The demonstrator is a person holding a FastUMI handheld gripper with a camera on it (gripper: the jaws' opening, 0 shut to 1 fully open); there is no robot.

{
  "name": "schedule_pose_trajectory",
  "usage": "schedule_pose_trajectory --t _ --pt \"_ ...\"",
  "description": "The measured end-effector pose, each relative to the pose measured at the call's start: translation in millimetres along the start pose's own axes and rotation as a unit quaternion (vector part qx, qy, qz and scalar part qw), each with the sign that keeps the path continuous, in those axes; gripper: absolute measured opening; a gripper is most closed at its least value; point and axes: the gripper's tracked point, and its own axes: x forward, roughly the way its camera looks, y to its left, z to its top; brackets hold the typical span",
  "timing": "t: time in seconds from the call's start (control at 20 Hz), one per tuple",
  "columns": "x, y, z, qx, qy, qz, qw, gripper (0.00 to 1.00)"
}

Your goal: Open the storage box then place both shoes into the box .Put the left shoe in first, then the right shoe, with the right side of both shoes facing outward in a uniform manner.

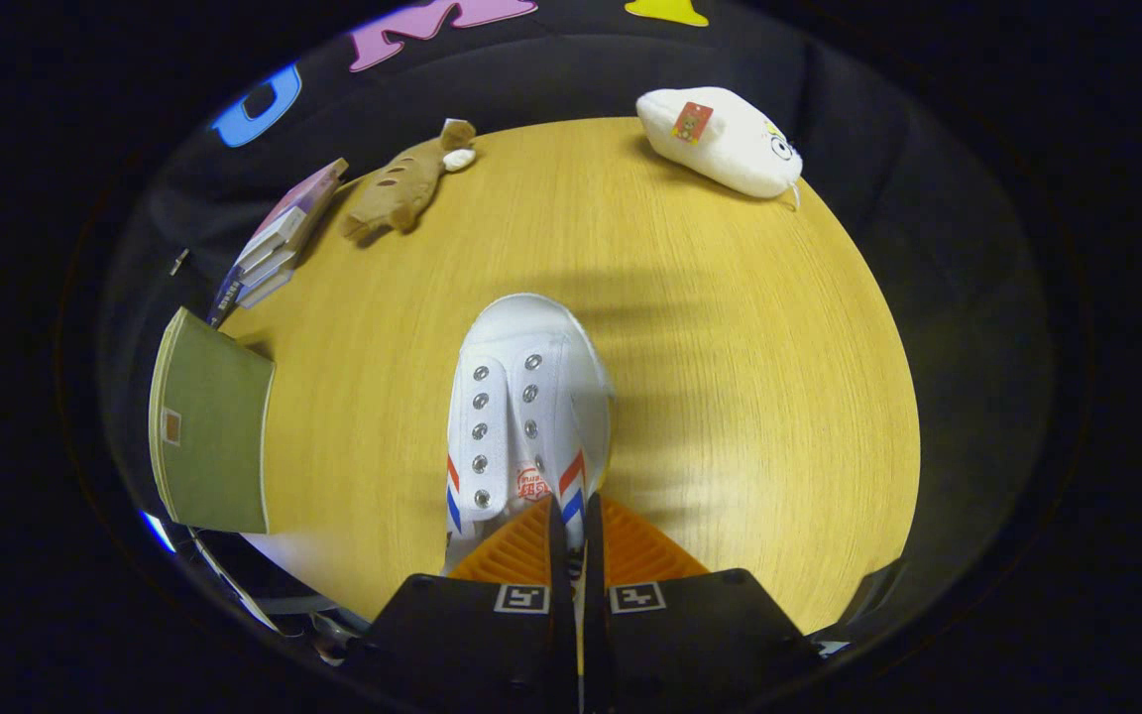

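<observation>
One round wooden table (pixel 730 397), dark booth, gripper (pixel 576 516) seemingly pinching shoe (pixel 521 397) – collar.

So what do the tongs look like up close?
The tongs have two fingers with ridged, grooved pads that narrow toward the tips. Behind them sit two dark, blocky bodies, and each one carries a small square black-and-white marker sticker, like a little maze pattern.
</observation>
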Motion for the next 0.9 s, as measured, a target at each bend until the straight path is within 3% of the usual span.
schedule_pose_trajectory --t 0.5,0.9 --pt "-84 147 31 0.011 -0.044 0.063 0.997 0.07" --pt "-114 291 25 0.04 -0.041 0.092 0.994 0.07"
